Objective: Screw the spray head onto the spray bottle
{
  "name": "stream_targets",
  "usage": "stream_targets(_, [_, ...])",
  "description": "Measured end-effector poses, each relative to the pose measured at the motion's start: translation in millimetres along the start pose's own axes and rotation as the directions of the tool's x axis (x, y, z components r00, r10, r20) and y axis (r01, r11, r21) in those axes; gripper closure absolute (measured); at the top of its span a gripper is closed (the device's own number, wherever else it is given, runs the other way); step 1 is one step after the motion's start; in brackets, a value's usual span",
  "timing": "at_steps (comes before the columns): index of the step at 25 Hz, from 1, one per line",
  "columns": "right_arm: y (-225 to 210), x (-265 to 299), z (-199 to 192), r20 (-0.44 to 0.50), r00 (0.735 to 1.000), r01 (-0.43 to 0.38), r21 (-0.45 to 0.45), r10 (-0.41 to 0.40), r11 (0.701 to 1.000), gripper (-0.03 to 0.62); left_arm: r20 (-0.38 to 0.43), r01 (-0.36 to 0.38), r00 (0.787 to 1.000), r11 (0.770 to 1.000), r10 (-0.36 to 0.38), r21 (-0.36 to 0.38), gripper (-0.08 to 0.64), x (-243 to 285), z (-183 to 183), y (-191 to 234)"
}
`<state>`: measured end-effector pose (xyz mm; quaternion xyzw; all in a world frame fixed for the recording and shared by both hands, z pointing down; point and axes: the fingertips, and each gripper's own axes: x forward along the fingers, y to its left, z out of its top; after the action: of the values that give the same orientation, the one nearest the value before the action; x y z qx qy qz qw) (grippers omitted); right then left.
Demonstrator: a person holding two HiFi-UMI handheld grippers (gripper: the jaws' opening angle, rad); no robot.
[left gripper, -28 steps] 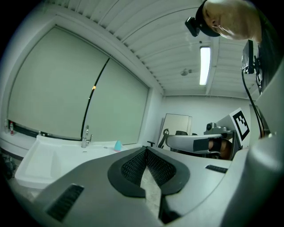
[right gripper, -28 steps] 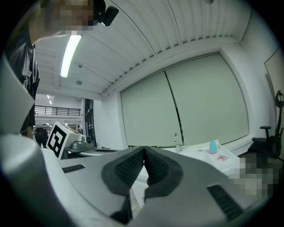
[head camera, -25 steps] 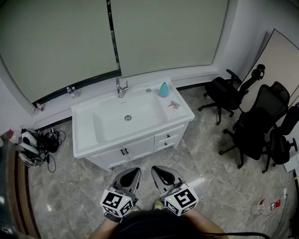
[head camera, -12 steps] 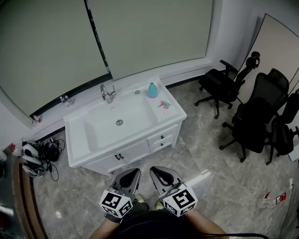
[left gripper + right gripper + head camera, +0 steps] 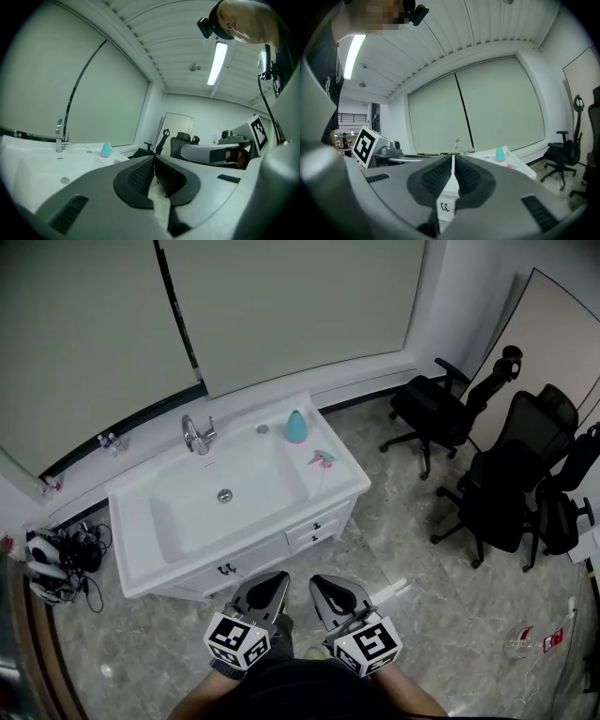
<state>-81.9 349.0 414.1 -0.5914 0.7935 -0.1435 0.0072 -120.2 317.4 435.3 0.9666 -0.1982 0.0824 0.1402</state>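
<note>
Head view, bottom centre: left gripper (image 5: 272,585) and right gripper (image 5: 326,589) side by side, both clenched shut with nothing between the pads, aimed at the white sink cabinet (image 5: 309,531). Against a second ago, cabinet lower and further left in frame, closer to the jaws. Atop it, basin (image 5: 178,521) with a drain (image 5: 225,495) at its middle. On the right-hand ledge, outside the basin: pink spray head (image 5: 322,457) lying flat; beyond it, near the back corner, teal spray bottle (image 5: 295,427) upright, apart from the head. Far right: black office chairs (image 5: 506,484).
</note>
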Motion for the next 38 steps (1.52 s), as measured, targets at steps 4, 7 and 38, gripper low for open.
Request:
stream_targets(4, [-29.9,54.8,13.3,-0.009,0.998,0.058,0.011,-0.058,0.998,0.598,-0.013,0.053,0.998,0.999,-0.053,0.002,0.554,40.3,18.3,52.4])
stream_targets(7, [-51.3,99.4,31.9,-0.014,0.995,0.095,0.019,-0.095,0.995,0.598,-0.023,0.093,0.995,0.996,-0.093,0.012,0.555,71.0,38.3,94.7])
stream_targets(38, [-380.5,324.4,35.8,-0.243,0.967,-0.056,0.094,0.078,0.994,0.598,-0.130,-0.172,0.976,0.985,0.173,0.022,0.411,409.5,26.3,327.0])
